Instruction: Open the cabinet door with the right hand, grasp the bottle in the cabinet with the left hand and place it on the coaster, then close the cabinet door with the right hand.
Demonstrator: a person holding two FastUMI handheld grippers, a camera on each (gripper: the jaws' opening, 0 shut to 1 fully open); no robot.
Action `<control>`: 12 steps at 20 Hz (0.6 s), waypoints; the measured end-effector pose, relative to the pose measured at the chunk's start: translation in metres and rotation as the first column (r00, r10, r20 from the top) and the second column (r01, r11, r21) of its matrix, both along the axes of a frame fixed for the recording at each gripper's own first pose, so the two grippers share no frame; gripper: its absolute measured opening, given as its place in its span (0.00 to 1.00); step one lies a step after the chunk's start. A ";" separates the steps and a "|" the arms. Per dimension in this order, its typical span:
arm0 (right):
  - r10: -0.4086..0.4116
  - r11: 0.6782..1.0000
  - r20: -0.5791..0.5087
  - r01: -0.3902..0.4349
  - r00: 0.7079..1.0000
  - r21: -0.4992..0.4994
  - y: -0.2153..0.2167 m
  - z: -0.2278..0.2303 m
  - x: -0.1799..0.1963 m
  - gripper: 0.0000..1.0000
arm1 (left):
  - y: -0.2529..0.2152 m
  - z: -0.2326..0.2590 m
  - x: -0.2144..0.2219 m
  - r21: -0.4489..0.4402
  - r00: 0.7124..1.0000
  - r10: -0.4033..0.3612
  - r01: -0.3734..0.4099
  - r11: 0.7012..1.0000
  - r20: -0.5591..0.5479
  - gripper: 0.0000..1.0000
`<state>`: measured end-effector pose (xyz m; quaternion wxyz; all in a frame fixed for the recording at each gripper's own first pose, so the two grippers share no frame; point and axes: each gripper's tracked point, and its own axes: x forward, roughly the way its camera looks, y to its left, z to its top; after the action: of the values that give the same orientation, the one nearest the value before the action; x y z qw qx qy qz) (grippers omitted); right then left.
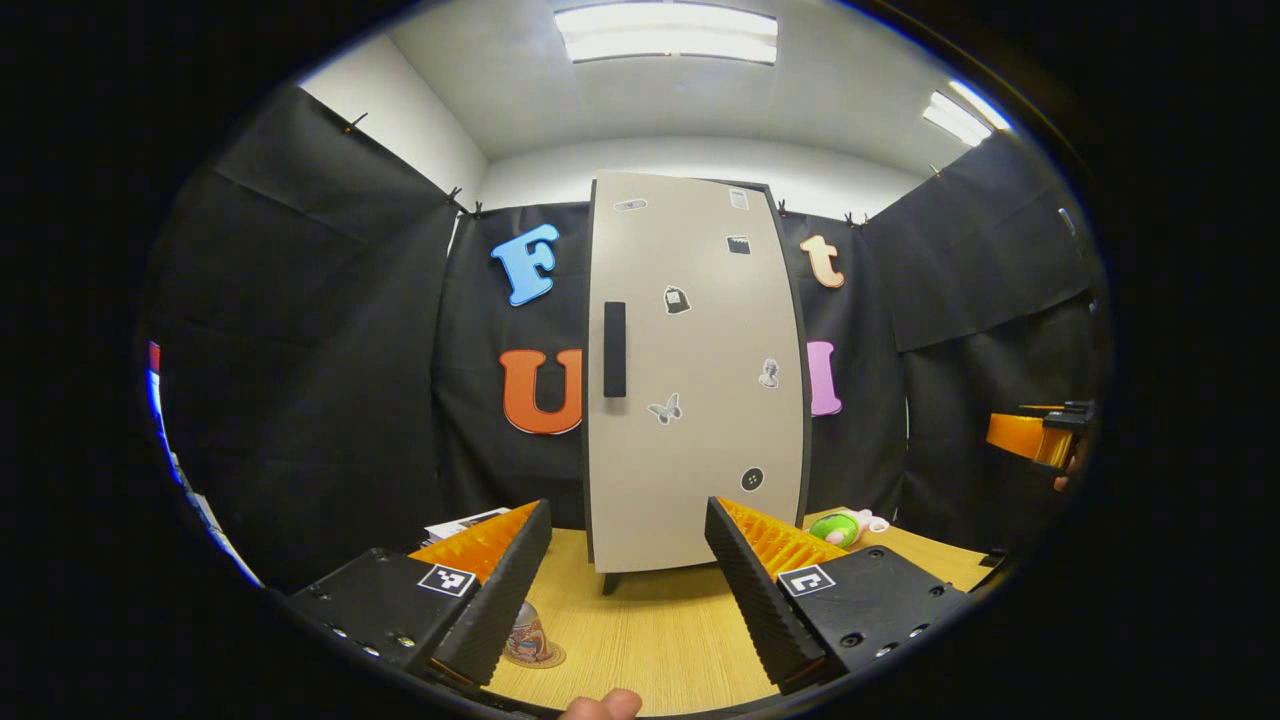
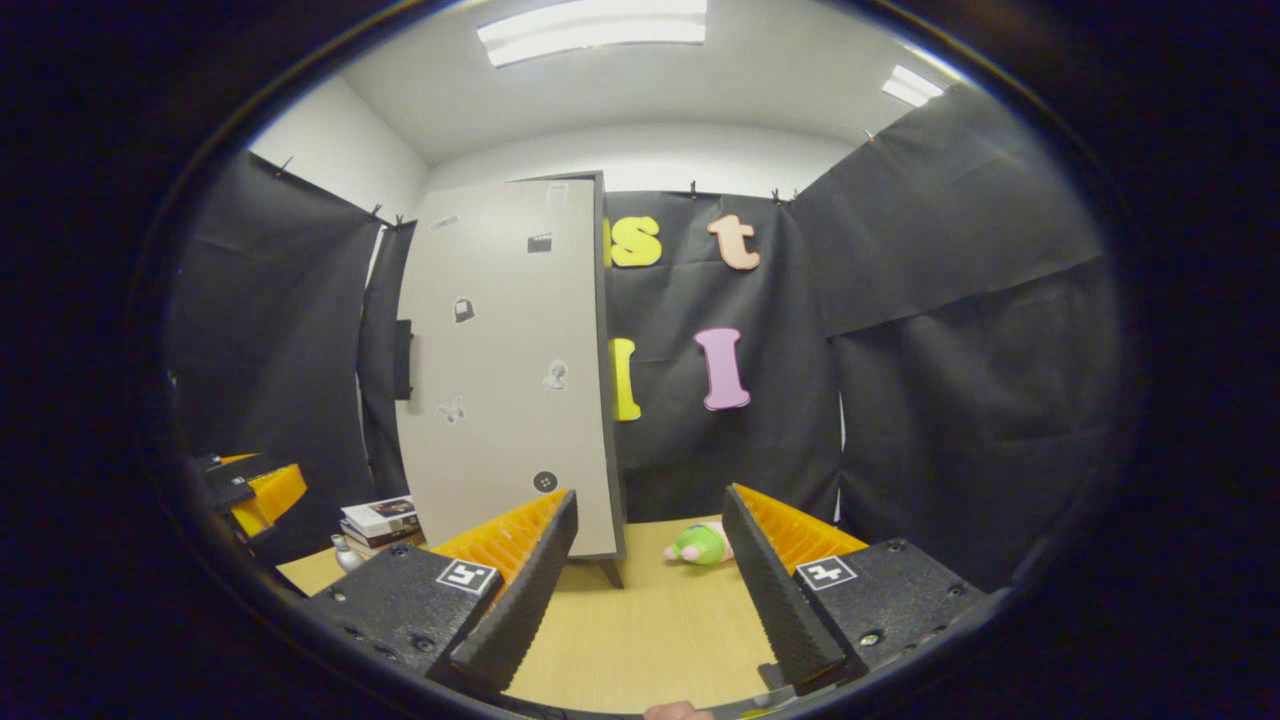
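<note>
Opening step not yet begun: tall beige cabinet door shut at frame centre, black bar handle on its left edge. Right gripper spread wide, empty; left gripper likewise. Next: reach for the handle, clamp, pull. Bottle hidden behind the door; patterned round coaster lower left, partly covered.

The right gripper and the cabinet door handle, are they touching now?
Apart. In the right gripper view, the right gripper is open above the table, and the handle sits far off on the door's left edge.
</note>
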<state>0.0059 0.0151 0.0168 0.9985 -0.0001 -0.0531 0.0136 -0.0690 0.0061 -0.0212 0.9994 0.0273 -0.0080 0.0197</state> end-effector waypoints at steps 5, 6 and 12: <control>0.011 1.000 0.012 -0.010 1.000 -0.014 0.004 0.006 0.007 0.94 | 0.002 0.001 0.000 -0.003 1.000 0.009 -0.009 1.000 0.000 0.94; 0.007 1.000 0.014 -0.007 1.000 -0.016 0.004 0.007 0.008 0.94 | 0.001 0.001 0.000 -0.001 1.000 0.009 -0.009 1.000 0.000 0.94; 0.028 1.000 0.015 -0.028 0.999 -0.012 0.015 0.008 0.008 0.90 | 0.002 0.001 0.002 0.005 1.000 0.006 -0.006 1.000 0.001 0.94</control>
<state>0.0144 0.0298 0.0245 0.9978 -0.0054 -0.0604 0.0280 -0.0668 0.0078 -0.0203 0.9993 0.0298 -0.0086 0.0226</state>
